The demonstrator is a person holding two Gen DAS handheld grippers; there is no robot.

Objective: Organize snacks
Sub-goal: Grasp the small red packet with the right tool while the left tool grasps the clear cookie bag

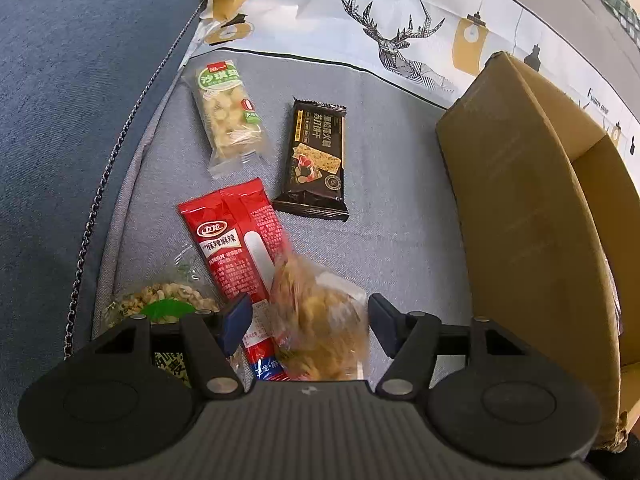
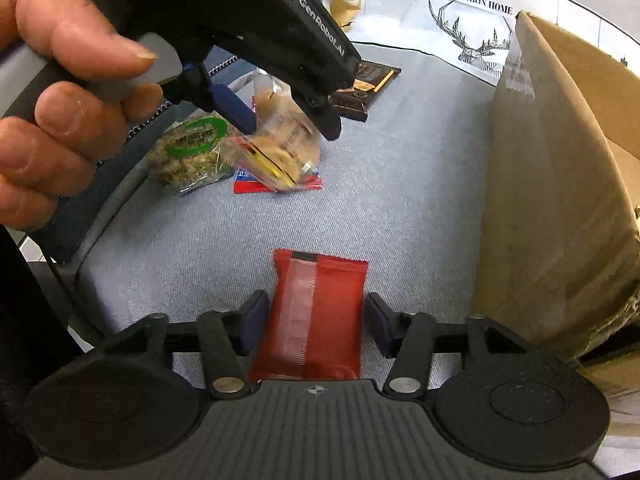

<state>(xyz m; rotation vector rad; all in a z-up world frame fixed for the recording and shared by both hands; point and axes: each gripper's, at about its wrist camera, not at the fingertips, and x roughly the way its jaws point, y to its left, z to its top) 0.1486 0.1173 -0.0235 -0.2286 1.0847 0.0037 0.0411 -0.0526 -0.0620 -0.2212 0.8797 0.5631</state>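
Note:
Snacks lie on a grey cushion (image 1: 384,184). My left gripper (image 1: 308,320) is open, its fingers either side of a clear bag of brown pastry (image 1: 320,312) that overlaps a long red spicy-strip packet (image 1: 236,248). It also shows in the right wrist view (image 2: 288,120), over the pastry bag (image 2: 276,148). My right gripper (image 2: 314,322) is open around a dark red packet (image 2: 316,316) lying on the cushion. A cardboard box (image 1: 528,216) stands at the right; it also shows in the right wrist view (image 2: 560,184).
A sachima bar (image 1: 230,120) and a black cracker packet (image 1: 316,160) lie farther back. A green-labelled bag (image 1: 164,304) sits at the left. A deer-print pillow (image 1: 400,20) lines the back. A blue sofa arm (image 1: 72,100) rises at the left.

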